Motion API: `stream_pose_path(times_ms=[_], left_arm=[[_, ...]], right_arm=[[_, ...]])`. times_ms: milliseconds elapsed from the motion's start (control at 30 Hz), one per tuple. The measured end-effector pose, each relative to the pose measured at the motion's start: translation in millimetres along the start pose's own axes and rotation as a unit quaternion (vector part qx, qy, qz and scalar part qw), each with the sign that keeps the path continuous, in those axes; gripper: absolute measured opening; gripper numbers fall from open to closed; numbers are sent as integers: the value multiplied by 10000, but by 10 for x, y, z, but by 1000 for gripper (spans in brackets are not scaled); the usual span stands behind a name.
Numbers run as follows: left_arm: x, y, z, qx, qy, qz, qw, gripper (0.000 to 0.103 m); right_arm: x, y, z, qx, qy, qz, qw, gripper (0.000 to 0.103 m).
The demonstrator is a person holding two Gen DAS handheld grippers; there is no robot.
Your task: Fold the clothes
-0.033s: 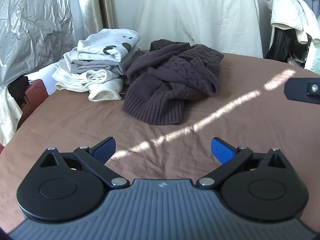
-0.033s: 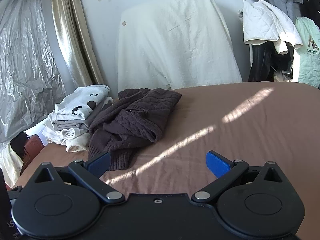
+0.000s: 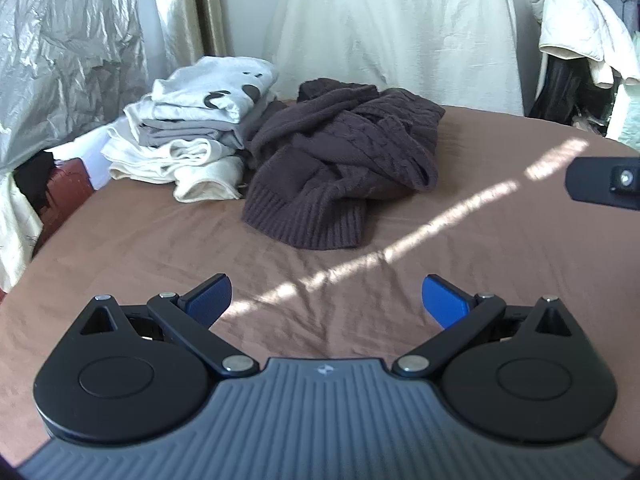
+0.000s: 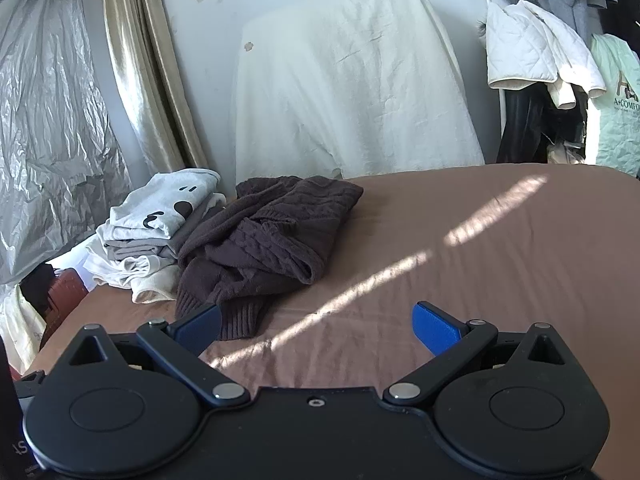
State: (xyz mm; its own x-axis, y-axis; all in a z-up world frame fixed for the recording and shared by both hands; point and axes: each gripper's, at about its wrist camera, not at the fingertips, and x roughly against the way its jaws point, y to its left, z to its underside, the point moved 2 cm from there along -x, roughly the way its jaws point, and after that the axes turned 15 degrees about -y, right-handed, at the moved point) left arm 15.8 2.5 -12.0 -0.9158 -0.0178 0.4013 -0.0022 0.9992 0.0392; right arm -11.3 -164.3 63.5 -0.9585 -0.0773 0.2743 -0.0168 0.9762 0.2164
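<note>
Left wrist view gives us the dark brown cable-knit sweater (image 3: pixel 340 160) as our landmark: it lies crumpled in a heap on the brown bed sheet (image 3: pixel 140 248), its ribbed hem turned toward us. Touching the sweater's left side we see a stack of folded clothes (image 3: pixel 192 132), pale and grey pieces with a white top carrying black marks uppermost. Behind the sweater stands something draped in a cream cloth (image 3: pixel 400 32), and to the far right of the sweater a white quilted jacket (image 3: pixel 576 28) hangs among other hanging garments. Left of the stack we make out crinkled silver plastic sheeting (image 3: pixel 60 48) and a gold curtain (image 3: pixel 180 8). A strip of sunlight (image 3: pixel 440 224) crosses the sheet in front of and to the right of the sweater. Our left claw (image 3: pixel 326 302) hovers over bare sheet in front of the sweater, its blue pads (image 3: pixel 210 296) spread wide and released, with nothing between them. At the right edge of this view, well to the right of the sweater, a black part of the right tool (image 3: pixel 604 184) pokes in. From the right wrist view the right claw (image 4: pixel 318 326) is likewise released and empty, its left pad (image 4: pixel 198 328) overlapping the sweater's hem in the picture; we cannot tell whether it touches the knit.
</note>
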Motion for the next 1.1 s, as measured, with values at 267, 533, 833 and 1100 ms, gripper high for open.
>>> stream_pose_path(times_ms=[267,533,833,1100], left_arm=[[-25,30,24,69,71,32,9999,103],[-58,139,46,80,169,6,9998,103],[-77,187,48,269,189,129,9994,103],[-87,199,60,229,184,73,9995,103]], right_arm=[[-10,-27,14,-80,30,-20,10000,103],[8,37,22,62,-50,-37,10000,103],[-26,51,62,118,36,-33,9999,103],[-26,14,53,-117,135,31,9998,103]])
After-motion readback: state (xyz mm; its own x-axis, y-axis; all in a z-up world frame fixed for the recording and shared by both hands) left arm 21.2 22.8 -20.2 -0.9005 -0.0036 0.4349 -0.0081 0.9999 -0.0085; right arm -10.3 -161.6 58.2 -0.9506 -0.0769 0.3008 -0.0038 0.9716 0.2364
